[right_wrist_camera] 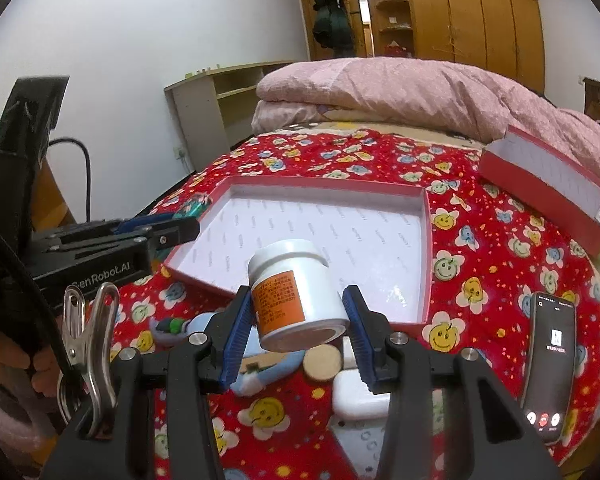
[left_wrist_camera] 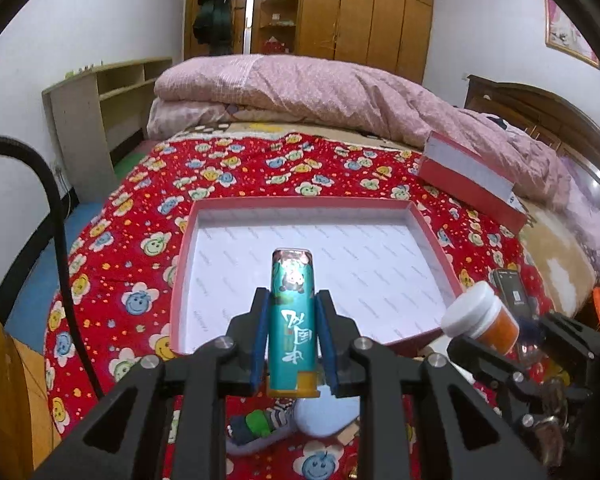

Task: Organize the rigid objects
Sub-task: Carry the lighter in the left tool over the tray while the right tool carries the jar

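Bed (left_wrist_camera: 112, 240): soft surface under a red flower-print spread; it carries everything here. I judge that anything narrow stood on it would tip; lay things flat or use the box.
Box tray (left_wrist_camera: 182, 268): shallow red-rimmed cardboard tray with a white lining, lying open mid-bed, nothing inside it. Light and stiff, but likely to slide on the cloth if nudged; items should be lowered in, not dropped.
Box lid (right_wrist_camera: 540, 200): red, leaning at the quilt edge, well apart from both claws.
Phone (right_wrist_camera: 550, 364): screen up on the spread, right of the right claw. Glass-faced, so breakable; it would need holding by its long edges.
White case (right_wrist_camera: 356, 394): smooth rounded plastic on the spread below the right claw; probably slippery.
White jar (right_wrist_camera: 296, 292): lidded plastic tub with an orange label, held tilted above the bed just short of the tray's near rim. Rigid, likely light; the smooth round wall may roll between the pads, so a hold across the middle of the body suits it.
Right claw (right_wrist_camera: 296, 340): clenched on the white jar, one pad on each side of the body.
Teal tube (left_wrist_camera: 292, 320): slim hard cylinder with printed wrap and orange base cap, held over the tray's near part, far end pointing away. Stiff and light; a mid-length hold stops it pivoting.
Left claw (left_wrist_camera: 292, 312): clamped on the teal tube along its flanks.
Round disc (right_wrist_camera: 322, 362): small tan wafer beside the white case; flat, hard to pinch.
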### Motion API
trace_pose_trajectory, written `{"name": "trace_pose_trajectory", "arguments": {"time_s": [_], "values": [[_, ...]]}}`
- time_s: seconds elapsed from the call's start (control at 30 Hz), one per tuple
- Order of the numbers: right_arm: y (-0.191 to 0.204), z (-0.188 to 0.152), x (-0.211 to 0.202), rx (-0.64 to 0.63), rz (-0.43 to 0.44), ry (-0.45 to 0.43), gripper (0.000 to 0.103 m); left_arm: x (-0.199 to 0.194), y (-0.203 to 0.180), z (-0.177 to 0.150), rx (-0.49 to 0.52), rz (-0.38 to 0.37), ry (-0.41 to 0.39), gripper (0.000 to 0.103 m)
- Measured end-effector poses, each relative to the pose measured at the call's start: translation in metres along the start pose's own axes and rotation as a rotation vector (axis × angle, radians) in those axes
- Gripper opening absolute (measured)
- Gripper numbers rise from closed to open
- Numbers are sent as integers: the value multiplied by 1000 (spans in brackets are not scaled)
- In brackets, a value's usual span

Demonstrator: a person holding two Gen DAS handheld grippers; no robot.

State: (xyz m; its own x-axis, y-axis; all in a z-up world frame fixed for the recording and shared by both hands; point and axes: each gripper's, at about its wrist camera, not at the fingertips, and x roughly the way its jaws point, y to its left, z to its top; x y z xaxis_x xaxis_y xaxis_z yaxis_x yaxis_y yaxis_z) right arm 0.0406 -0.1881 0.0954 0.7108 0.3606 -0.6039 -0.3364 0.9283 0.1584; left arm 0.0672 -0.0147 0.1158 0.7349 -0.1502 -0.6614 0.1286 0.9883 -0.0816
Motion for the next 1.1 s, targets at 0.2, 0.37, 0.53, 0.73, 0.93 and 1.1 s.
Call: {"name": "trace_pose_trajectory", "arguments": {"time_s": [0.2,0.37,0.53,0.73,0.93,1.1], "values": [[-9,14,15,15,3,14,46,15,-2,12,12,4,14,24],[-15,21,32,22,-7,31,46,31,-3,18,27,22,29,24],[-21,22,48,23,-21,52,46,50,0,19,25,31,69,24],[-28,23,63,32,-34,71,46,67,2,16,22,33,96,24],[-31,14,77,45,-45,106,46,82,2,8,19,25,128,24],[-35,5,87,58,-54,132,46,94,1,-1,15,27,159,24]]}}
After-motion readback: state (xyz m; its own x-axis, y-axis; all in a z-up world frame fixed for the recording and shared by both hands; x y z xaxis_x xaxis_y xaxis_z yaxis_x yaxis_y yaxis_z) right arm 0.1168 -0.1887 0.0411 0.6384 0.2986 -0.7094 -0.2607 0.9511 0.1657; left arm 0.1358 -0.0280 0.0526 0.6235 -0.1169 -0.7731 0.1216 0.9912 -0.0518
